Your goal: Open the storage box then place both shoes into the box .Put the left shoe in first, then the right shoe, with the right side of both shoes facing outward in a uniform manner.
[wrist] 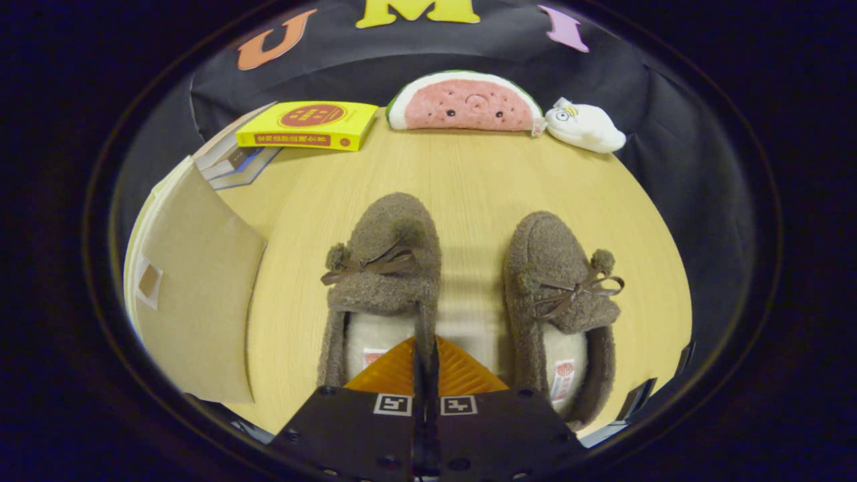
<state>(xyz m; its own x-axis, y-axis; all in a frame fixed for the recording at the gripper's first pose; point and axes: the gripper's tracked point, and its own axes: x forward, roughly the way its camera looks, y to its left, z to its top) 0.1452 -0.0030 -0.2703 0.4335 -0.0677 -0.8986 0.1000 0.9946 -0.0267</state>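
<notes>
Fleecy brown fabric covers both shoes, which stand side by side on the wooden table (469,181), toes pointing away from the gripper (426,345). Landmark for all positions: the left shoe (381,268).

Gripper state: the fingers are clenched on the inner side wall of the left shoe's opening, at the edge of its pale lining; the wall runs between the two fingers with almost no gap showing. The grip looks thin and sits at the heel half of the shoe.

Layout:
- Right shoe (559,294): beside the left shoe, apart from it, a strip of table between them.
- Storage box (194,294): on the other side of the left shoe, its flat cardboard face turned this way. Whether the lid is fully open cannot be told.
- Yellow book (308,125), watermelon plush (465,102) and white plush (584,127): well beyond the toe of the left shoe.

Probable faults from here:
- Soft wall folds or slips out under the shoe's weight on lifting; the toe sags.
- Sagging toe catches the box edge.
- Shoe rotates in the grip, so its right side ends up facing the wrong way
</notes>
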